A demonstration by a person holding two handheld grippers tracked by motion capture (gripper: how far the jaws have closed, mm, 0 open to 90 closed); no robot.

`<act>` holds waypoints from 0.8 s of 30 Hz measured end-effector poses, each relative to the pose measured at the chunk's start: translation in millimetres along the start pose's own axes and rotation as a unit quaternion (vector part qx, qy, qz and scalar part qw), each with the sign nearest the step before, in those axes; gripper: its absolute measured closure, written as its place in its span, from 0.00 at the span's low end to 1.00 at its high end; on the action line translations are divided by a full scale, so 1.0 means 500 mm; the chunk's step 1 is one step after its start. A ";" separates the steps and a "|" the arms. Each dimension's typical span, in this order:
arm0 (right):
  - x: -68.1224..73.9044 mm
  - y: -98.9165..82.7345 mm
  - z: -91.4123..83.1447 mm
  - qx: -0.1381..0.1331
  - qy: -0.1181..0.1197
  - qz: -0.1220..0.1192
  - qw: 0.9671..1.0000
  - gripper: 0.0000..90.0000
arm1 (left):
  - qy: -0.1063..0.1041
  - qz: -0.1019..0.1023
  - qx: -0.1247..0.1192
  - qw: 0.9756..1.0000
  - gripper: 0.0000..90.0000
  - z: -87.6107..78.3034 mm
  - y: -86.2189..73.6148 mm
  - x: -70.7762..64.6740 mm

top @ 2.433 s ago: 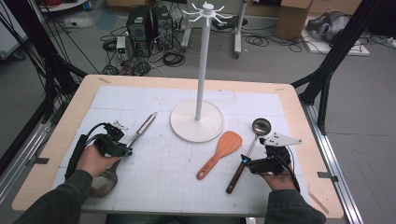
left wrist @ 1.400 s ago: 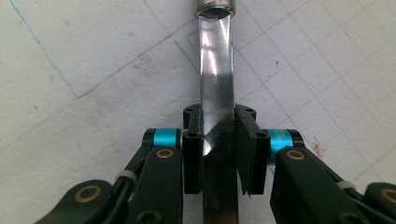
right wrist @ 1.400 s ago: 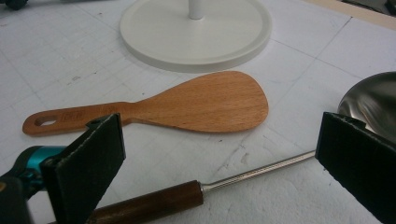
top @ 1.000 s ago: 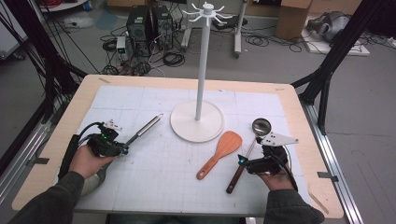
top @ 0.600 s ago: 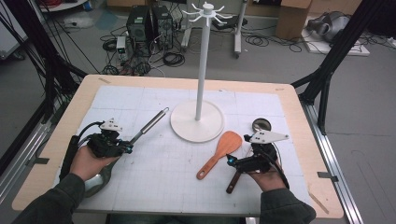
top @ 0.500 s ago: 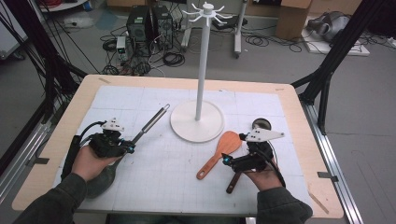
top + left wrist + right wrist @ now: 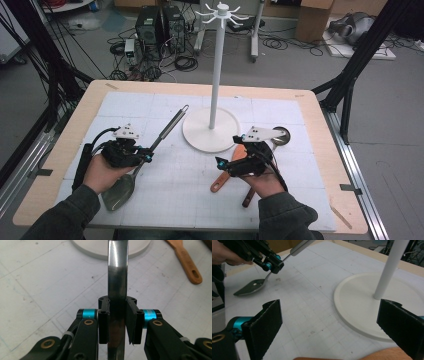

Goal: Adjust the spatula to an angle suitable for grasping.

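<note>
Got my left claw [image 7: 117,322] clamped on the steel spatula [image 7: 150,150], right claw [image 7: 332,325] wide open and empty, next up hooking it on the rack [image 7: 216,75].

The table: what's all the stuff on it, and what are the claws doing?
Table: one, light wood with a white gridded mat on top.
Hook stand: one, white, round base at the mat's middle, hooks at the top.
Metal spoon: one, silver, left side, handle pointing toward the stand, held at the handle.
Wooden spatula: one, orange-brown, right of centre, lying on the mat.
Ladle: one, silver bowl with a dark wooden handle, right side, lying on the mat.
Left claw: one, black with blue, clamped on the metal spoon's handle.
Right claw: one, black with blue, jaws wide open above the wooden spatula, holding nothing.
</note>
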State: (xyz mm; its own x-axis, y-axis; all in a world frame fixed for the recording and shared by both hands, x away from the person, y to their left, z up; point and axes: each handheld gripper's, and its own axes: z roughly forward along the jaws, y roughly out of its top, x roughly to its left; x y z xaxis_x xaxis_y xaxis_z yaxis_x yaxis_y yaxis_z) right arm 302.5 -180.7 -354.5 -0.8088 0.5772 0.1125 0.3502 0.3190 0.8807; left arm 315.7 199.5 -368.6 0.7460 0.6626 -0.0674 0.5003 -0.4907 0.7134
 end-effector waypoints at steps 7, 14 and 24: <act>0.014 0.027 0.014 -0.003 0.012 -0.006 1.000 0.06 | -0.018 0.011 -0.018 1.000 0.83 -0.002 0.020 -0.023; 0.027 0.056 0.027 -0.006 0.032 -0.014 0.999 0.21 | -0.030 0.014 -0.028 0.999 0.83 0.001 0.035 -0.039; 0.038 0.082 0.047 -0.006 0.036 -0.017 0.999 0.26 | -0.042 0.025 -0.038 0.998 0.83 0.006 0.055 -0.057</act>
State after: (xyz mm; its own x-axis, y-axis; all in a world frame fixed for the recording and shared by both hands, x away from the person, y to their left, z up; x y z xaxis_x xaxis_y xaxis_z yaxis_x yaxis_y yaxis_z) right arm 312.5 -139.2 -327.0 -0.8523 0.5102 0.1155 0.3169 0.3279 0.8900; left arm 309.4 165.5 -349.2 0.8050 0.5868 -0.0875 0.4295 -0.4745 0.7683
